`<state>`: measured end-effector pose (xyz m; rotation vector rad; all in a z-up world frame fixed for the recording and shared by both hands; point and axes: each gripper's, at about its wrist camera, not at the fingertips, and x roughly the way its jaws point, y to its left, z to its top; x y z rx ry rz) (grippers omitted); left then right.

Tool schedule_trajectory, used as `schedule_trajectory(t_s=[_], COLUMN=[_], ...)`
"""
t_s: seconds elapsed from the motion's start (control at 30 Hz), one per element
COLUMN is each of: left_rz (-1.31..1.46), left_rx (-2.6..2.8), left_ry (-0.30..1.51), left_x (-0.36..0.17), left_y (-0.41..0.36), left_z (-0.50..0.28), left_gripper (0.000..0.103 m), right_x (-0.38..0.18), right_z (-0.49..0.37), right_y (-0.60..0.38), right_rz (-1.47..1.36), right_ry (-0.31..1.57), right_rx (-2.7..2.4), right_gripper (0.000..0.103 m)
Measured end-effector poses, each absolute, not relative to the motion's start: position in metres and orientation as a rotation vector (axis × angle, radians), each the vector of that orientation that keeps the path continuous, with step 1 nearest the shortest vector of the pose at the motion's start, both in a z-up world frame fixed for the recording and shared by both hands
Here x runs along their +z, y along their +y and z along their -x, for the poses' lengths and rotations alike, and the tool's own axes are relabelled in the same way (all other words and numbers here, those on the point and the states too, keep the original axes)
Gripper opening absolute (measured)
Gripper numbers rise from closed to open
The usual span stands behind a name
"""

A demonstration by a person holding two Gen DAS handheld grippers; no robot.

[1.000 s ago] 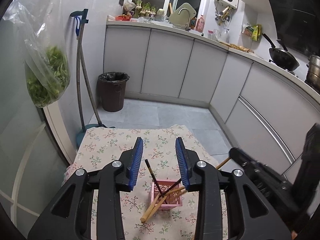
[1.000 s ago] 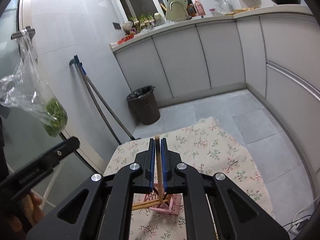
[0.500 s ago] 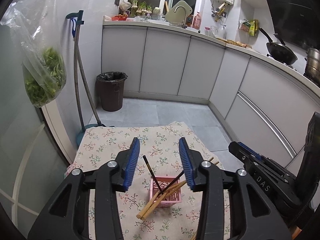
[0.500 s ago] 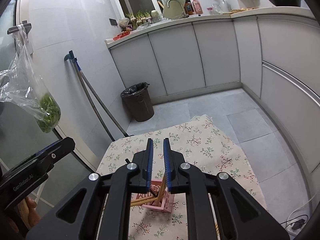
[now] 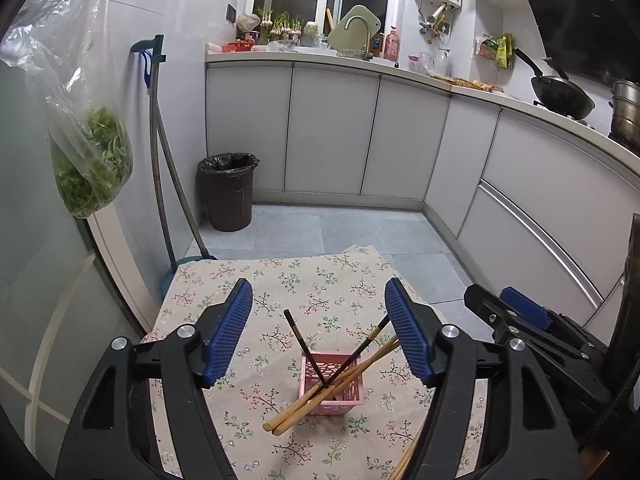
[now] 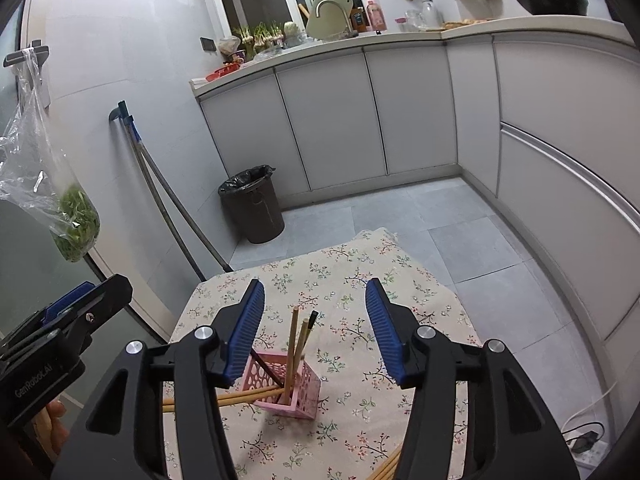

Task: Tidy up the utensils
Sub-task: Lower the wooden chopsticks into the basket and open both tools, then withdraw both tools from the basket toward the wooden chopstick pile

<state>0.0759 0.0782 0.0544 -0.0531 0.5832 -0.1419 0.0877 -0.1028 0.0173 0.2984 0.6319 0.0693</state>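
A pink perforated holder [image 5: 338,394] stands on the floral tablecloth [image 5: 280,280] with several chopsticks in it. Two dark chopsticks [image 5: 298,336] cross in it, and bamboo chopsticks [image 5: 296,410] lean out over its near side. My left gripper [image 5: 319,292] hovers above the holder, its jaws opening with nothing pressed between the pads. In the right wrist view the holder [image 6: 298,390] has a bamboo chopstick [image 6: 293,340] standing upright in it. My right gripper [image 6: 315,288] is above it, jaws opening and free of the chopstick. More loose bamboo chopsticks [image 6: 386,466] lie near the table's front edge.
A dark trash bin [image 5: 226,192] and a leaning mop [image 5: 160,152] stand past the table's far left corner. A bag of greens [image 5: 90,160] hangs at the left. Grey cabinets [image 5: 328,136] line the back and right. A power strip [image 6: 586,446] lies on the floor.
The right gripper was shut on an upright bamboo chopstick; its jaws have opened wide and the chopstick now stands in the pink holder. The left gripper's jaws have widened too.
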Motion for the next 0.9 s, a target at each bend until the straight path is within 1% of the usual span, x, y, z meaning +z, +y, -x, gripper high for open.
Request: schedule_trajectory(t_s=[0.07,0.2,0.23,0.27,0.33,0.37,0.4,0.53,0.6,0.83,0.9], left_rz=[0.056,0.058,0.058,0.059,0.058,0.057,0.058,0.058,0.063,0.078,0.083], left_rx=[-0.142,-0.132,-0.130,-0.128,-0.126,-0.128,-0.130,-0.135,-0.138,-0.149,-0.151], left_ry=[0.584,0.581,0.581,0.580,0.580,0.582,0.584,0.590,0.593,0.602,0.604], left_x=[0.054,0.052,0.052,0.051,0.050,0.048,0.048,0.045,0.044,0.042,0.042], left_y=[0.078,0.076,0.075,0.075,0.073,0.072,0.071,0.065,0.064,0.056,0.052], left_z=[-0.076,-0.075,-0.075,-0.075,-0.074,-0.073,-0.073,-0.071,-0.071,-0.069,-0.069], left_gripper=[0.069,0.073,0.075,0.076,0.081,0.082,0.083,0.089,0.090,0.096,0.096], right_x=[0.017,0.016,0.016,0.015,0.014,0.014,0.014,0.014,0.013,0.009,0.007], right_z=[-0.086,-0.086,-0.085,-0.085,-0.083,-0.082,-0.083,-0.079,-0.078,-0.072,-0.070], right_y=[-0.107,-0.113,-0.115,-0.118,-0.122,-0.123,-0.124,-0.133,-0.136,-0.145,-0.148], right_rz=[-0.308,-0.322,-0.329,-0.337,-0.349,-0.351,-0.354,-0.376,-0.384,-0.362,-0.349], right_ry=[0.630,0.634,0.633,0.632,0.631,0.632,0.633,0.635,0.636,0.649,0.656], right_rx=[0.060,0.037,0.034,0.033,0.028,0.027,0.027,0.021,0.015,-0.001,-0.009], right_gripper=[0.063,0.069,0.072,0.077,0.081,0.086,0.088,0.092,0.094,0.096,0.096])
